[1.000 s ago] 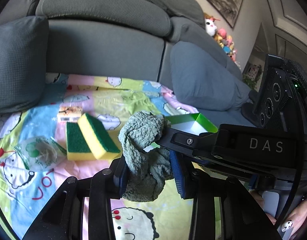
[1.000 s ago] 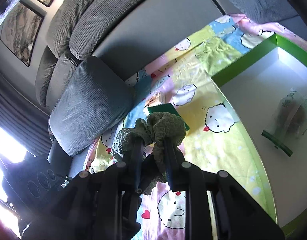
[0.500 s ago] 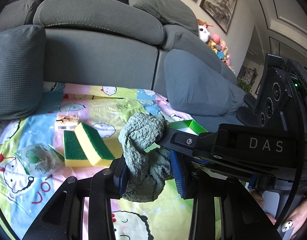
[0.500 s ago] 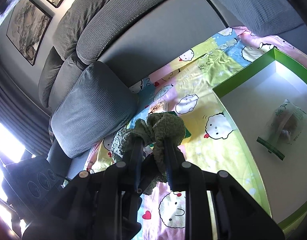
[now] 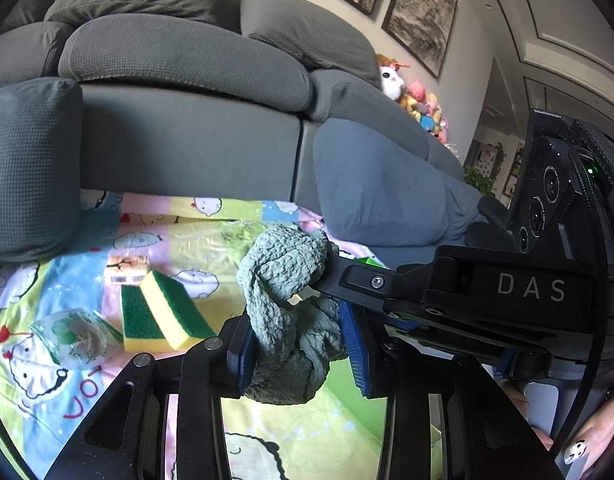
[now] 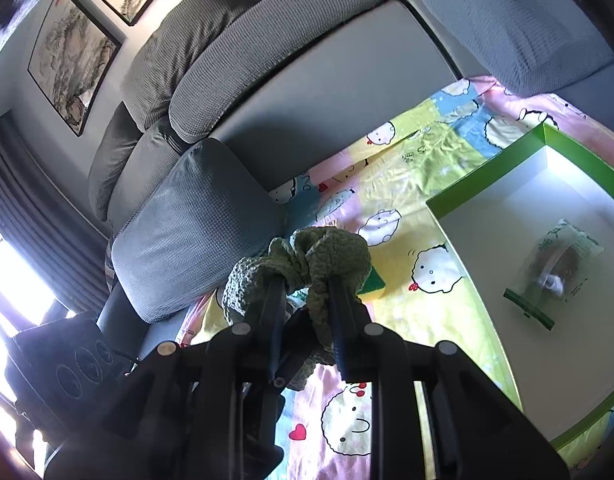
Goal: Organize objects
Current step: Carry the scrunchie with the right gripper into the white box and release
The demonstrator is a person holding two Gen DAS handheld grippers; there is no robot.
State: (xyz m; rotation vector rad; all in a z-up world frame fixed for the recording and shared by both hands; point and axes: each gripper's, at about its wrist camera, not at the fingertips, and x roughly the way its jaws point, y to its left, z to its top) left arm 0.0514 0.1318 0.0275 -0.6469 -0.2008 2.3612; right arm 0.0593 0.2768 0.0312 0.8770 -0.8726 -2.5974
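Observation:
A bunched grey-green knit cloth (image 5: 291,312) hangs in the air above a cartoon-print blanket (image 5: 67,280). My left gripper (image 5: 299,344) is shut on its lower part. My right gripper (image 6: 307,300) is shut on its upper part (image 6: 327,252) and reaches in from the right in the left wrist view. A green-rimmed white box (image 6: 487,188) lies to the right and holds a clear packet (image 6: 555,268). Two yellow-and-green sponges (image 5: 163,316) lie on the blanket to the left.
A second clear packet (image 5: 75,332) and a small printed card (image 5: 127,270) lie on the blanket near the sponges. Grey sofa cushions (image 5: 31,168) ring the blanket at the back and sides. Plush toys (image 5: 419,104) sit on the far sofa end.
Both grippers have risen together with the cloth held between them. The blanket, sponges and box now sit lower in both views. The grips have not changed.

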